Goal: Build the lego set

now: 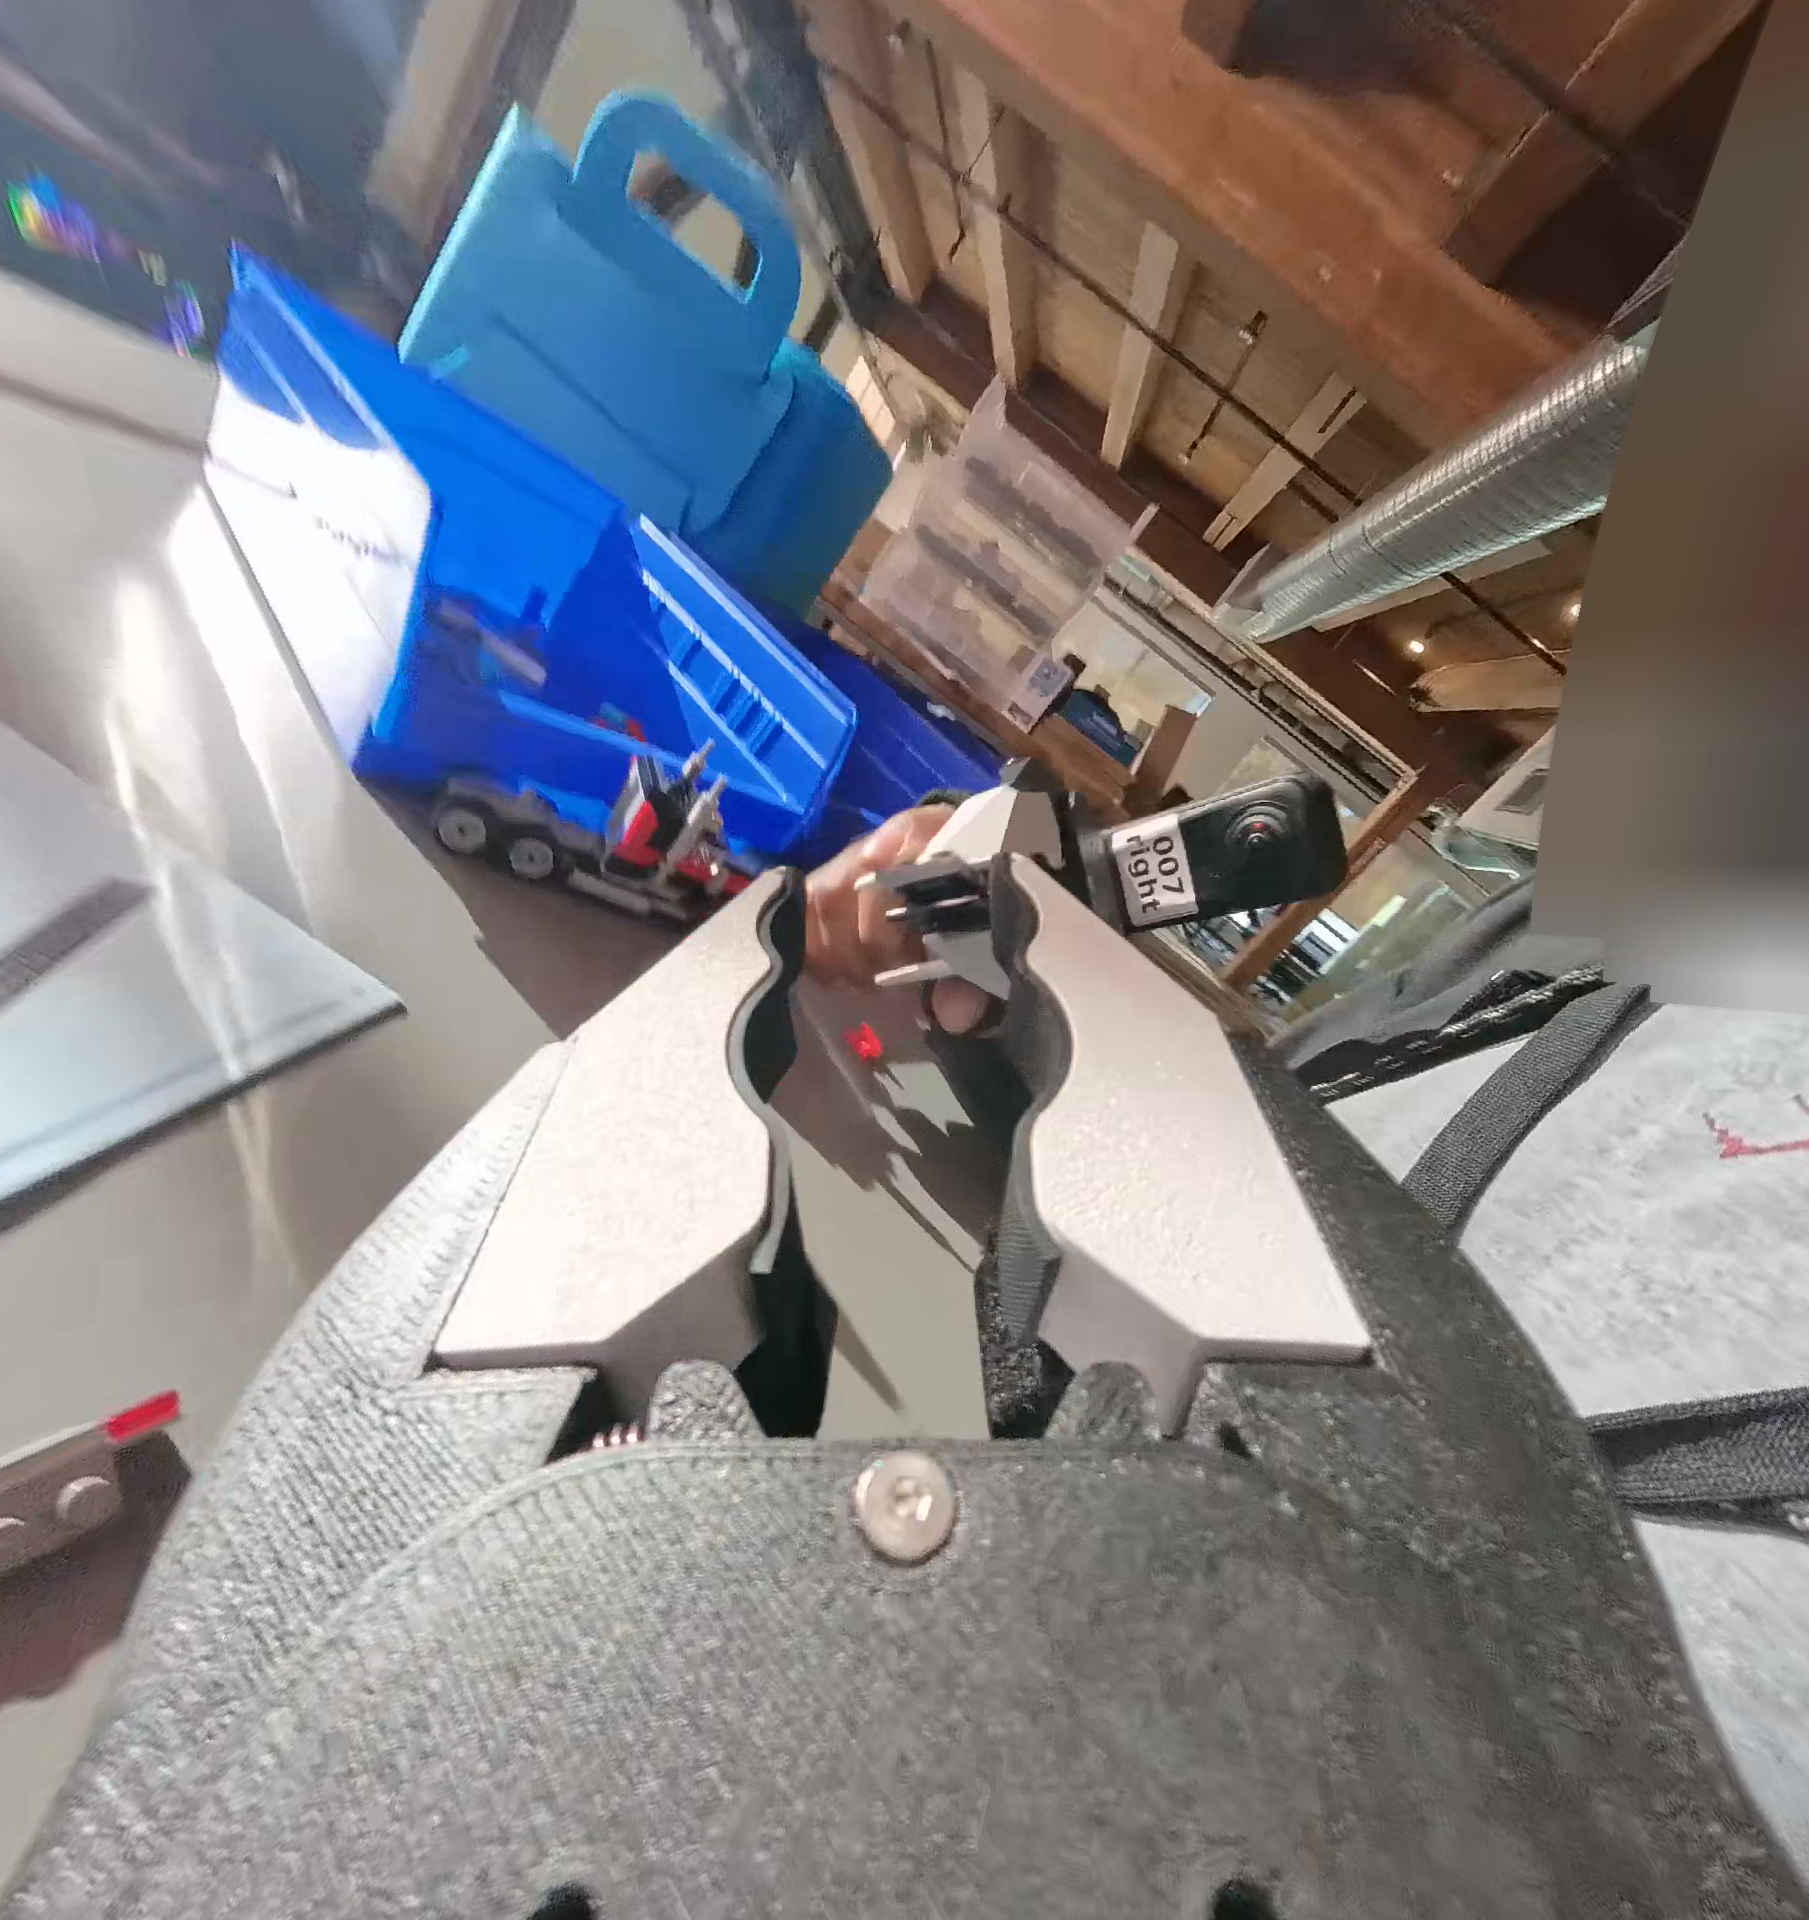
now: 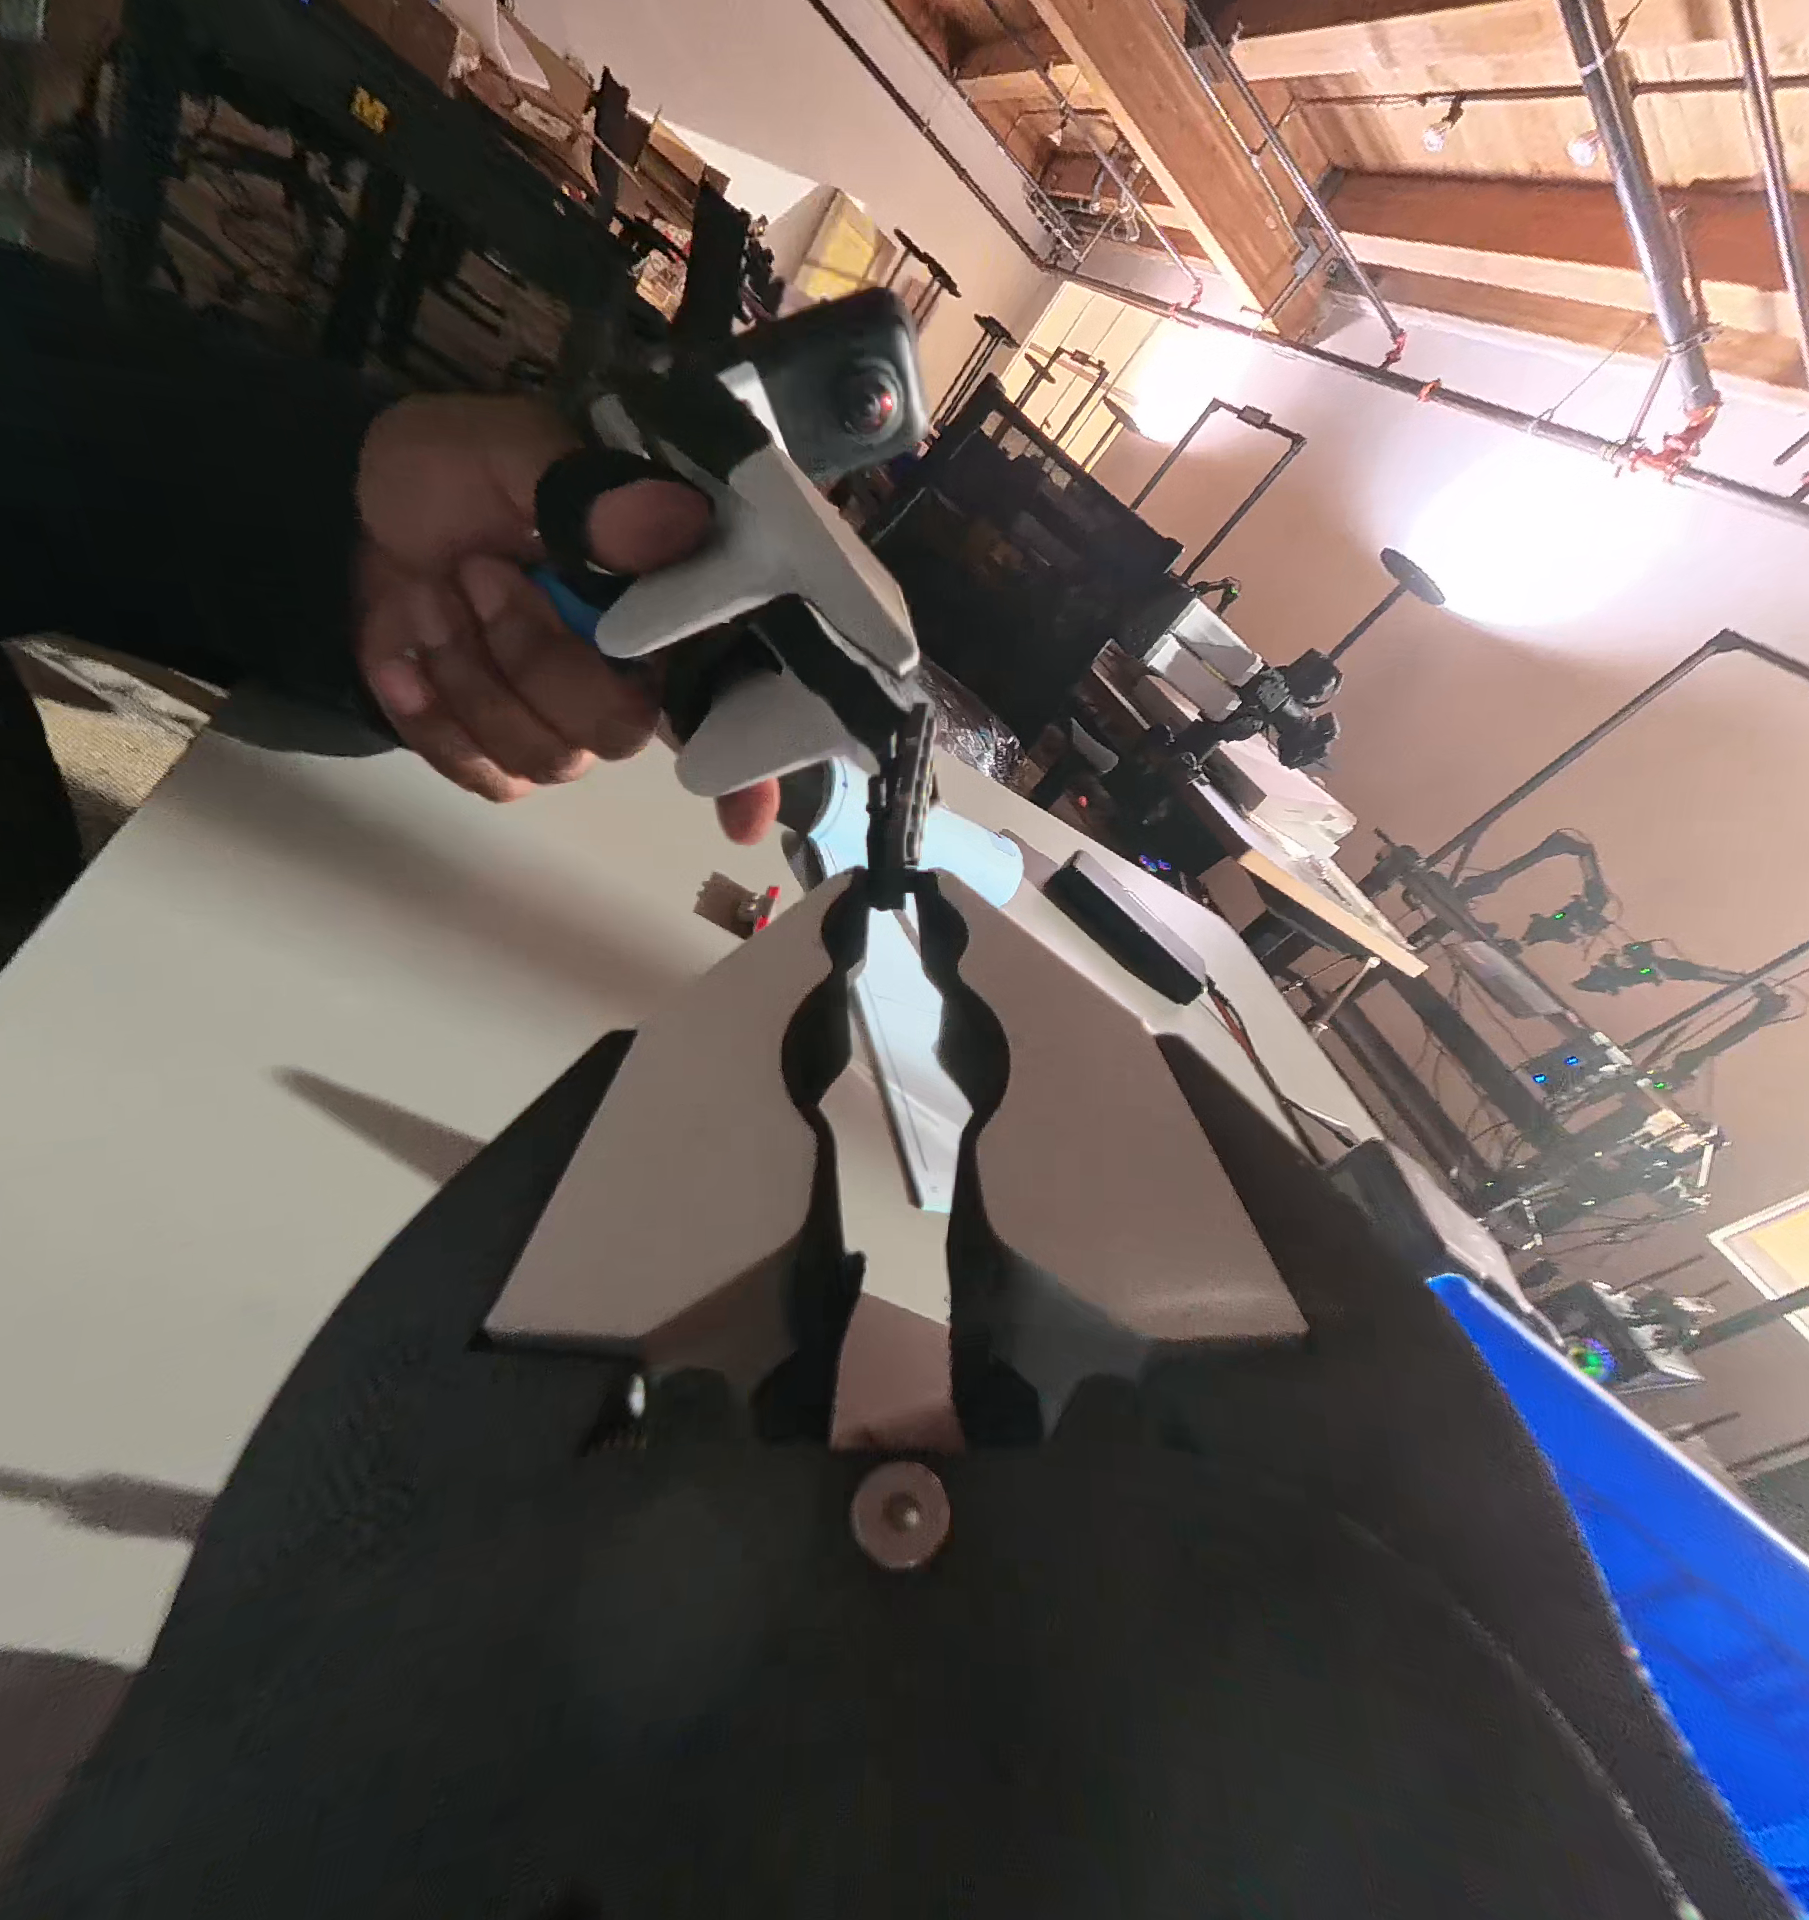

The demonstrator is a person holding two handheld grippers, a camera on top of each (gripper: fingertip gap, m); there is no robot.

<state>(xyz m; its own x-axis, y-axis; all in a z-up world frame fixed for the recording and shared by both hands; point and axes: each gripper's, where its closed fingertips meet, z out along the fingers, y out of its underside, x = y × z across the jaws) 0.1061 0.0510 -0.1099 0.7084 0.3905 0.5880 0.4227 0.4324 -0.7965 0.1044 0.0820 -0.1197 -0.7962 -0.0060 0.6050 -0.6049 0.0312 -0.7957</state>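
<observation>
Where both grippers meet, a slim black studded lego piece [image 2: 898,821] hangs.

Both grippers raised over the table [image 2: 256,1039], tips meeting. A lego assembly [image 2: 895,821] spans between them, upper end in the left gripper [image 2: 905,691], lower end in the right gripper [image 2: 887,896]. On the table behind the right gripper: a lego truck [image 1: 588,842], set before a box [image 1: 526,582]; a carry case [image 1: 619,301] stands behind the box. An open booklet [image 1: 100,987] lies left of the truck. A small plate piece [image 1: 38,1496] sits at the near left edge.
</observation>
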